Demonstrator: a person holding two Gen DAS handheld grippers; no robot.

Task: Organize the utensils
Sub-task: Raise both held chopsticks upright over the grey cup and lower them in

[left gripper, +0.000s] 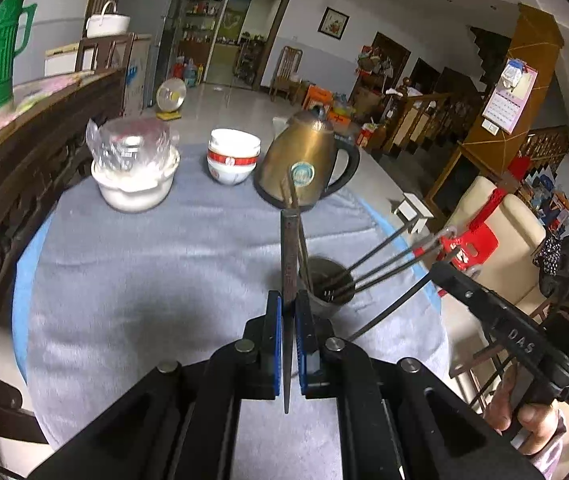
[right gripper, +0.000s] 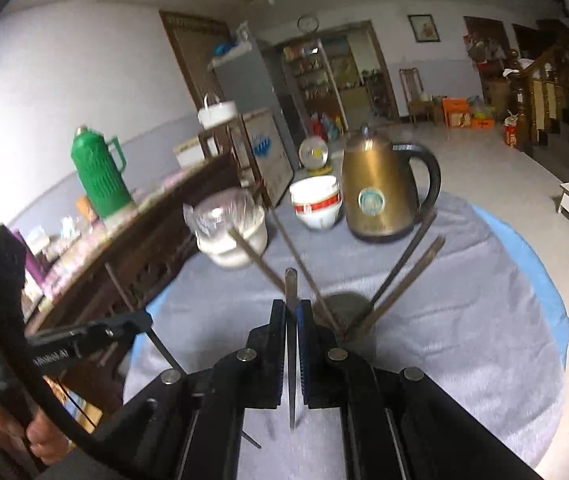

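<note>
A dark metal cup (left gripper: 318, 266) (right gripper: 344, 302) stands on the grey cloth with several chopsticks (left gripper: 380, 268) (right gripper: 404, 280) fanning out of it. In the left wrist view my left gripper (left gripper: 289, 304) is shut on one dark chopstick (left gripper: 289, 248), held just left of the cup and above the cloth. My right gripper (left gripper: 438, 270) reaches in from the right, with a chopstick (left gripper: 388, 308) slanting down from its tip. In the right wrist view that gripper (right gripper: 291, 308) is shut on a dark chopstick (right gripper: 291, 280) near the cup. The left gripper (right gripper: 144, 320) shows at the left with its chopstick (right gripper: 164, 348).
At the far side of the round table (left gripper: 144, 280) stand a brass kettle (left gripper: 304, 160), stacked white bowls (left gripper: 232, 160) and a white bowl holding a plastic-wrapped jar (left gripper: 132, 160). A dark wooden sideboard (left gripper: 24, 168) with a green thermos (right gripper: 98, 172) runs along the left. A hand (left gripper: 524, 420) grips the right tool.
</note>
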